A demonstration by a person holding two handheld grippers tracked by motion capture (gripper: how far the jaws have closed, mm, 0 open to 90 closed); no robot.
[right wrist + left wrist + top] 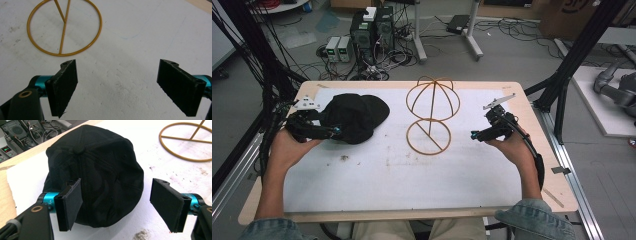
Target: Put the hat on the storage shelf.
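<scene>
A black baseball cap (353,117) lies on the white mat at the left, crown up with its brim pointing right. My left gripper (333,132) is at the cap's near left edge. In the left gripper view its jaws stand wide apart around the cap (100,172); the left pad (71,202) overlaps the crown's edge and the right pad (167,203) is clear of it. A gold wire hat stand (430,112) rises at the middle of the mat. My right gripper (476,135) hovers open to the stand's right, its base ring (64,27) ahead of the jaws.
The white mat (402,170) covers a wooden table (532,107). Beyond the far edge are computers and tangled cables (372,37) on the floor. Black frame posts (572,60) stand at the right, and cable bundles hang at the left.
</scene>
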